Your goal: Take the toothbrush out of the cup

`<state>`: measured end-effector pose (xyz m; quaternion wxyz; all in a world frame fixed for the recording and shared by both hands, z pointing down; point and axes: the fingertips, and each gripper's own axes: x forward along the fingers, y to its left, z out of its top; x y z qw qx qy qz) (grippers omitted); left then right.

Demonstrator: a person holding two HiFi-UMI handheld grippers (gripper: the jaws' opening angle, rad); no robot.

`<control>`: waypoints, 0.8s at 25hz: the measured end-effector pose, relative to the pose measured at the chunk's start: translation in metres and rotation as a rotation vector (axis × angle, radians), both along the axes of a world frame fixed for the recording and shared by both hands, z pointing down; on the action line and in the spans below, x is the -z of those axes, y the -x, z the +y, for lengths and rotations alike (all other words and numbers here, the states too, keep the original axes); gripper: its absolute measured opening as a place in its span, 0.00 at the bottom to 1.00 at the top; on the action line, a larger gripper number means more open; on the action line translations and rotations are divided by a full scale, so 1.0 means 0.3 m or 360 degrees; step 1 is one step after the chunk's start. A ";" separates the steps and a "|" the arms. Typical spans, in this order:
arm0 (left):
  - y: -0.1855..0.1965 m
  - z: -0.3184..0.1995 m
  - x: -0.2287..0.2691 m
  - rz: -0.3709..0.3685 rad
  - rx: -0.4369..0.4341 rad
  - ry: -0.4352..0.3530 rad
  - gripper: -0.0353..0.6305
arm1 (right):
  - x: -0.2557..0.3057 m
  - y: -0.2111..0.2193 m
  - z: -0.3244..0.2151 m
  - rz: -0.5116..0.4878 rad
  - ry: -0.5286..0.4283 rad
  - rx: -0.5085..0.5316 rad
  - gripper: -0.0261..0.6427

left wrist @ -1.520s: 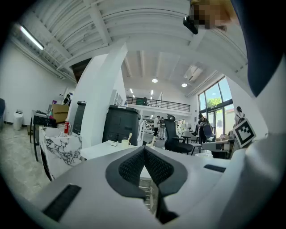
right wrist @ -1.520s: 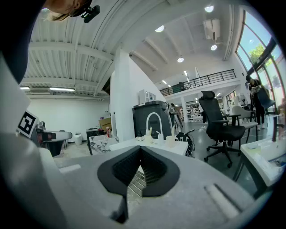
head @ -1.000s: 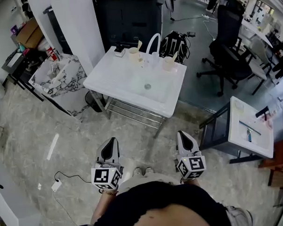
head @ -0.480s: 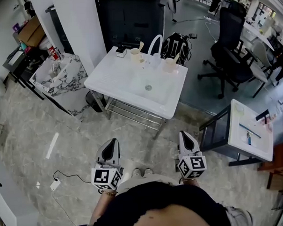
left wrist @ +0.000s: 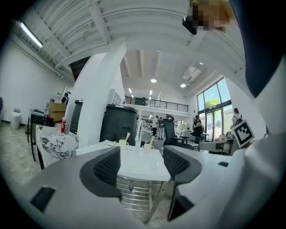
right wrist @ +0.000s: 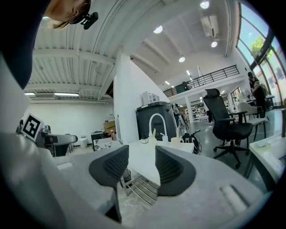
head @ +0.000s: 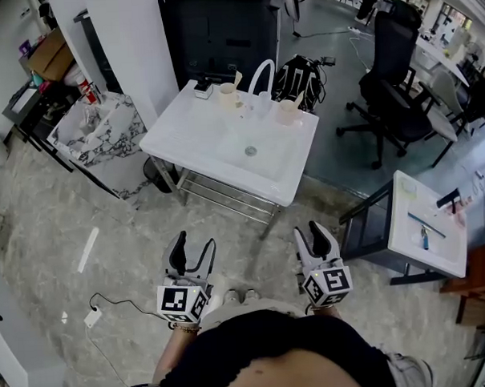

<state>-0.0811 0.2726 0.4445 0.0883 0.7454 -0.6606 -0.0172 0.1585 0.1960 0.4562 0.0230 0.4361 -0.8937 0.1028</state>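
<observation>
Two cream cups, each with a toothbrush standing in it, sit at the back of a white sink table: the left cup and the right cup, on either side of a white arched faucet. Both grippers hang low over the floor, well short of the table. My left gripper has its jaws opening with nothing between them. The jaws of my right gripper are opening too, also empty. The left gripper view shows the cups far off beyond the gripper. The right gripper view shows the gripper with the faucet in the distance.
A black office chair stands right of the sink table, and a second white table is nearer on the right. A marble-patterned unit is at the left, a black backpack behind the sink, a cable with plug on the floor.
Both grippers' jaws, shut in the earlier frames, now stand parted. The hands have stayed in place.
</observation>
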 end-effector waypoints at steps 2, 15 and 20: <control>-0.007 -0.009 -0.002 -0.0054 0.0012 0.0012 0.57 | -0.006 -0.001 -0.010 -0.0001 0.0020 0.0004 0.36; -0.011 -0.053 -0.002 -0.0158 0.0010 0.0006 0.89 | -0.006 -0.029 -0.072 0.0055 -0.0031 0.0010 0.82; 0.022 -0.072 -0.017 -0.0187 0.0021 0.0046 0.92 | -0.033 -0.041 -0.110 0.0063 -0.0016 0.0059 0.86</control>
